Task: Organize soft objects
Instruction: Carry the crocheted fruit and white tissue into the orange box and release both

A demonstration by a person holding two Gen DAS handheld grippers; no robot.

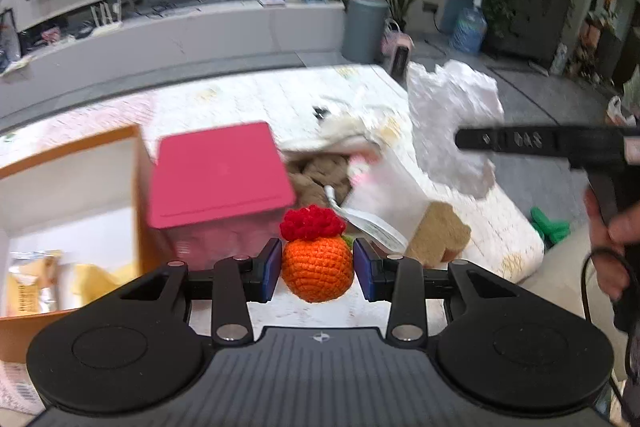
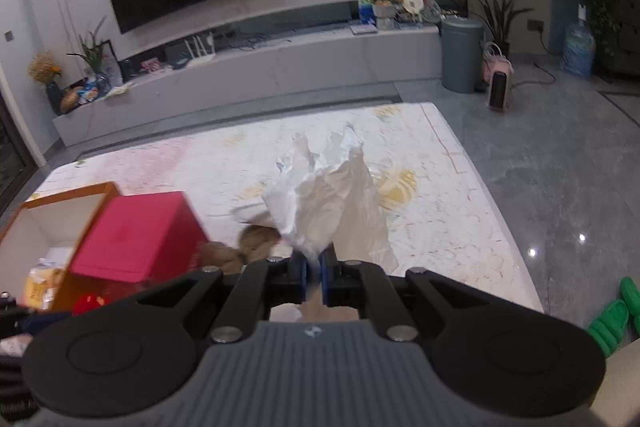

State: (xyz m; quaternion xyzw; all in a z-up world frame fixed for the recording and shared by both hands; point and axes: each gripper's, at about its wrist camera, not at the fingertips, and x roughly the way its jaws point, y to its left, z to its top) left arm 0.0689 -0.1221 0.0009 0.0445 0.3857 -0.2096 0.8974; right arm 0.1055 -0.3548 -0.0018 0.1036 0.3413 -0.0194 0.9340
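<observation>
My left gripper (image 1: 318,269) is shut on an orange crocheted ball with a red top (image 1: 317,259), held low over the table. My right gripper (image 2: 314,277) is shut on a crumpled white plastic bag (image 2: 324,203), lifted above the table; the bag also shows in the left wrist view (image 1: 452,123) at the right. A brown plush toy (image 1: 318,175) lies behind the ball, next to a white plush with a paper tag (image 1: 360,131). It also shows in the right wrist view (image 2: 256,239).
A pink lidded box (image 1: 220,171) stands left of centre. An open orange cardboard box (image 1: 68,187) with packets inside stands at the far left. A tan sponge-like block (image 1: 438,235) lies at the right. Green slippers (image 2: 612,315) lie on the floor.
</observation>
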